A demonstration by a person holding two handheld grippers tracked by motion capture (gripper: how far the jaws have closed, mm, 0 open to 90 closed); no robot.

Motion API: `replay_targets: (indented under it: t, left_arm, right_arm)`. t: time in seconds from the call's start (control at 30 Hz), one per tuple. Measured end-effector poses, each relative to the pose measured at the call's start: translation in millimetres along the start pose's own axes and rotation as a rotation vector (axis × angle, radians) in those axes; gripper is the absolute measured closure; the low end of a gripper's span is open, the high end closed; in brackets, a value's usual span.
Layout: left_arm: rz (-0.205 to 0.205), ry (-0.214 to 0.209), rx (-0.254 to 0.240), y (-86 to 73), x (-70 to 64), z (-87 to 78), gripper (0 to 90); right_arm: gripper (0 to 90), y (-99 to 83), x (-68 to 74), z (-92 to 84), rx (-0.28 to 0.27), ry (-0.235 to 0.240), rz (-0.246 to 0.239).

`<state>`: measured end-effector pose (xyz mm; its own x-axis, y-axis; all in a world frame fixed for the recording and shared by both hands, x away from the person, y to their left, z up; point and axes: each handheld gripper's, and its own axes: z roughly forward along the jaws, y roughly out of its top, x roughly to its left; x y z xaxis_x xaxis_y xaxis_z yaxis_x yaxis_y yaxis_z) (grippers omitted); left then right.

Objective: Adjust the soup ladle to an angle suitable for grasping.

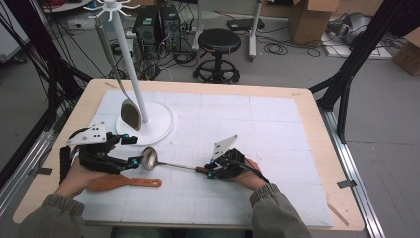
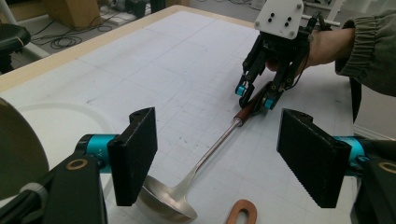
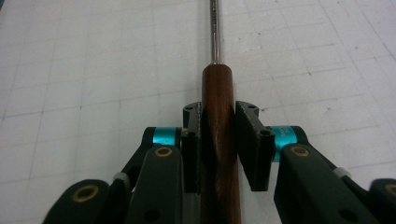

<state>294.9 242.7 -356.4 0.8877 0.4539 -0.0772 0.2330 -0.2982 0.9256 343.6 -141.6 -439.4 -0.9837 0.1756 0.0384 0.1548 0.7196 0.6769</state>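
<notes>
The ladle [image 1: 166, 162] lies mid-frame on the tabletop [image 1: 277, 129], its bowl partly hidden behind the left gripper [image 2: 224, 158]. It has a shiny metal bowl, thin stem and brown wooden handle. The right gripper [image 3: 218, 135] jaws squeeze the handle. The left jaws gape wide, holding nothing.

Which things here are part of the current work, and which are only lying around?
In use: ladle, its wooden handle clamped by the right gripper; left gripper, open around its bowl.

Likely idle: wooden spatula; white rack with a hanging spoon; stool on the floor.
</notes>
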Motion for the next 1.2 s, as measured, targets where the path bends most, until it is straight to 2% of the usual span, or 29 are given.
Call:
replay_targets:
  t: [0.17,0.33,0.4,0.47,0.57,0.77,0.9,1.2]
  left_arm:
    - [0.002,-0.004,0.0,0.0,-0.1,0.0,29.3]
    - [0.002,-0.006,0.006,0.0,-0.9,2.4,29.3]
    - [0.005,-0.01,0.009,-0.1,-1.5,3.9,29.3]
    - [0.005,-0.014,0.013,-0.1,-2.1,5.3,29.3]
    - [0.008,-0.024,0.021,0.1,-3.0,7.2,29.4]
    - [0.009,-0.042,0.035,0.1,-4.1,16.7,30.0]
    - [0.017,-0.06,0.05,0.7,-5.1,25.3,30.8]
    - [0.023,-0.101,0.067,3.6,-8.9,46.3,33.8]
  right_arm:
    - [65.5,-9.2,1.9,-10.3,-0.009,-0.01,0.016]
    - [63.4,-22.8,4.6,-19.8,-0.006,-0.016,0.038]
    - [64.5,-24.8,4.8,-21.1,-0.009,-0.015,0.042]
    - [72.0,-24.7,4.2,-21.4,-0.008,-0.025,0.042]
    - [72.9,-25.3,3.3,-22.0,-0.015,-0.007,0.05]
    - [73.1,-21.8,6.0,-27.9,-0.035,-0.005,0.055]
    - [73.1,-15.2,8.5,-35.8,-0.059,-0.018,0.041]
    - [73.1,4.6,14.6,-55.3,-0.073,-0.032,0.038]
